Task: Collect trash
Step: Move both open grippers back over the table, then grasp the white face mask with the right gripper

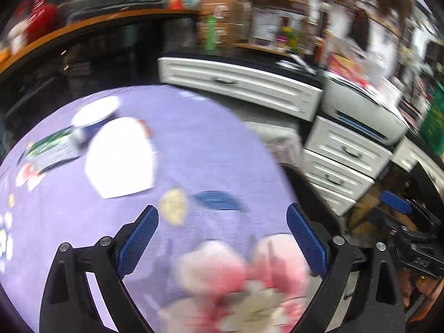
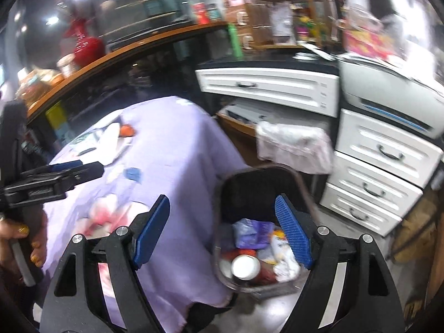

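Both claws are apart and hold nothing. The left gripper (image 1: 222,238) hangs over the purple tablecloth (image 1: 208,144); the yellowish scrap (image 1: 174,206) and blue wrapper (image 1: 219,200) lie just beyond its fingertips, the wrapper's long axis running left to right. The right gripper (image 2: 222,233) is over the trash bin (image 2: 302,183) on the right, so the left hand seems nearer.

Matt purple cloth (image 1: 211,144) covers the table; at two o'clock, glossy white drawers (image 2: 383,166); textured blue pads (image 2: 294,233).
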`<state>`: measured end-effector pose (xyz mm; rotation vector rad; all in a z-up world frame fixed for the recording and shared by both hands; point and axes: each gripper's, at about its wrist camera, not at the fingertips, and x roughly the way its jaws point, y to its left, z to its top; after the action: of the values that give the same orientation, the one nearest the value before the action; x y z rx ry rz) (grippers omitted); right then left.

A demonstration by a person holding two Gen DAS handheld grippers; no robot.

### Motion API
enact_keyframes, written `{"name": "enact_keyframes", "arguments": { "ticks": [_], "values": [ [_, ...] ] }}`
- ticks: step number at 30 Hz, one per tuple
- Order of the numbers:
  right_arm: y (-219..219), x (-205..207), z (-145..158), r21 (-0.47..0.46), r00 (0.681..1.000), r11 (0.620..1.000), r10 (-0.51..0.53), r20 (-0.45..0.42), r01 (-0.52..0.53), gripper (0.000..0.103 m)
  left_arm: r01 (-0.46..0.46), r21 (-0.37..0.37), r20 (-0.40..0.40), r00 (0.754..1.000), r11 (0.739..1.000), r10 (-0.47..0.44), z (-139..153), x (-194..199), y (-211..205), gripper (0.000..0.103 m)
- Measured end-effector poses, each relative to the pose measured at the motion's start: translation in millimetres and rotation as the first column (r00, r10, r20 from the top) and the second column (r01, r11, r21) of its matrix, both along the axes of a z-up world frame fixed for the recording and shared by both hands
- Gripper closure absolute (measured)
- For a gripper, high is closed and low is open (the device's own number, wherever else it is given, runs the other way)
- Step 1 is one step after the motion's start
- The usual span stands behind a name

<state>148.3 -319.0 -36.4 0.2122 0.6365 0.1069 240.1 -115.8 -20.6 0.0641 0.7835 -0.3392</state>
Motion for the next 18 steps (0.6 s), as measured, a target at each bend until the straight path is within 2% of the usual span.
{"name": "enact_keyframes", "arguments": {
  "ticks": [6,12,18],
  "values": [
    [51.1,29.0,13.3,0.015,0.989,0.989,0.147,-0.005,-0.147,0.025,-0.162,-0.045,0.005,0.987,0.986,0.163,5.8,21.7,68.8,0.011],
    [99.0,66.7,18.0,0.072,0.962,0.961,0.27,-0.038,-0.267,0.025,-0.269,-0.035,0.042,0.962,0.962,0.27,14.7,50.5,114.8,0.011],
    [150.8,115.5,15.9,0.07,0.925,0.928,0.371,-0.087,-0.366,0.025,-0.373,-0.144,0.039,0.923,0.917,0.382,6.8,64.8,159.5,0.011]
  ]
}}
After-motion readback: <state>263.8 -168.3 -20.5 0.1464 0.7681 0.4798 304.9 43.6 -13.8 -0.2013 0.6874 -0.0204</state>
